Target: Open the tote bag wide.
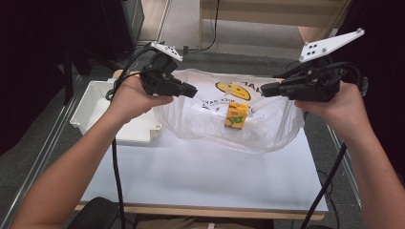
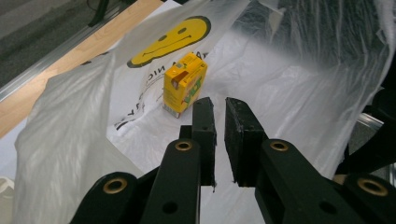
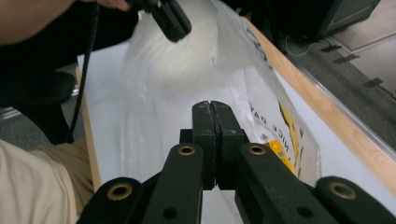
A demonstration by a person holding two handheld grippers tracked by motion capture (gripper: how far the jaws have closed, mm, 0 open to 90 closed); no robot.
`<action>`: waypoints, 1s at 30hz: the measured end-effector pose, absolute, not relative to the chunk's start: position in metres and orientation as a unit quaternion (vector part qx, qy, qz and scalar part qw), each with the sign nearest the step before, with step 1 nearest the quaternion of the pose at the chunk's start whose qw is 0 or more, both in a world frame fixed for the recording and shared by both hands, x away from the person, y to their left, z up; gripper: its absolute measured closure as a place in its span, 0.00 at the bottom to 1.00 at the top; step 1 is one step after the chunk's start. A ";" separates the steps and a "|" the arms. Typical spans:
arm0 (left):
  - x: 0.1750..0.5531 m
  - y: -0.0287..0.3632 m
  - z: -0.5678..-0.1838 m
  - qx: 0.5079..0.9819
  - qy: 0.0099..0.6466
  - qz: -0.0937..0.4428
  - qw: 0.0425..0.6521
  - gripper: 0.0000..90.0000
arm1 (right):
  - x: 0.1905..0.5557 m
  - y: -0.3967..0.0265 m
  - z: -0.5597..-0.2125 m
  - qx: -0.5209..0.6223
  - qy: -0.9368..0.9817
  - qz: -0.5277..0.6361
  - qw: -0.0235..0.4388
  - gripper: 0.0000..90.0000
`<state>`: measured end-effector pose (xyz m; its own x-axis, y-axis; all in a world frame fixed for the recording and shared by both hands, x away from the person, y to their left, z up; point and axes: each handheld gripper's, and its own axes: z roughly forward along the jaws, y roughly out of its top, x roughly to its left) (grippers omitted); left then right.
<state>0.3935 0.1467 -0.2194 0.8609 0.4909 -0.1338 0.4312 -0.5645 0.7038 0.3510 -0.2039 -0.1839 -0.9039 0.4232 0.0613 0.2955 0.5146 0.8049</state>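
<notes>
A translucent white plastic bag (image 1: 267,129) with a yellow smiley print lies puffed open at the back of the white table. A small yellow juice carton (image 1: 237,116) stands upright inside it. My left gripper (image 1: 193,90) hovers at the bag's left rim and points right. In the left gripper view its jaws (image 2: 218,105) stand a narrow gap apart with nothing seen between them, aimed at the carton (image 2: 184,84). My right gripper (image 1: 263,89) is at the right rim, pointing left. Its jaws (image 3: 212,106) are pressed together, and I see no film between them.
A white plastic tray (image 1: 90,107) sits at the table's left edge, under my left forearm. The white tabletop (image 1: 200,176) reaches from the bag to the near wooden edge. Cables trail down from both grippers. A dark seat (image 1: 93,212) is at the bottom left.
</notes>
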 end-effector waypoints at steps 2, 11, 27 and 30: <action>0.395 0.146 -0.221 0.883 0.262 0.039 0.387 0.92 | 0.353 -0.203 -0.188 0.207 0.870 0.443 0.070 1.00; 0.410 0.132 -0.234 0.886 0.270 0.039 0.374 0.92 | 0.377 -0.204 -0.218 0.227 0.882 0.403 0.091 1.00; 0.449 0.112 -0.256 0.881 0.285 0.062 0.373 0.92 | 0.415 -0.214 -0.248 0.282 0.876 0.376 0.109 0.98; 0.456 0.109 -0.261 0.880 0.287 0.061 0.373 0.92 | 0.420 -0.218 -0.252 0.287 0.873 0.379 0.109 0.98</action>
<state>0.4559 0.1088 -0.2612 0.8277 0.5507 -0.1077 0.4604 -0.5569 0.6913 0.4200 -0.2180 -0.2525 -0.8118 0.5833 0.0277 0.4183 0.5477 0.7246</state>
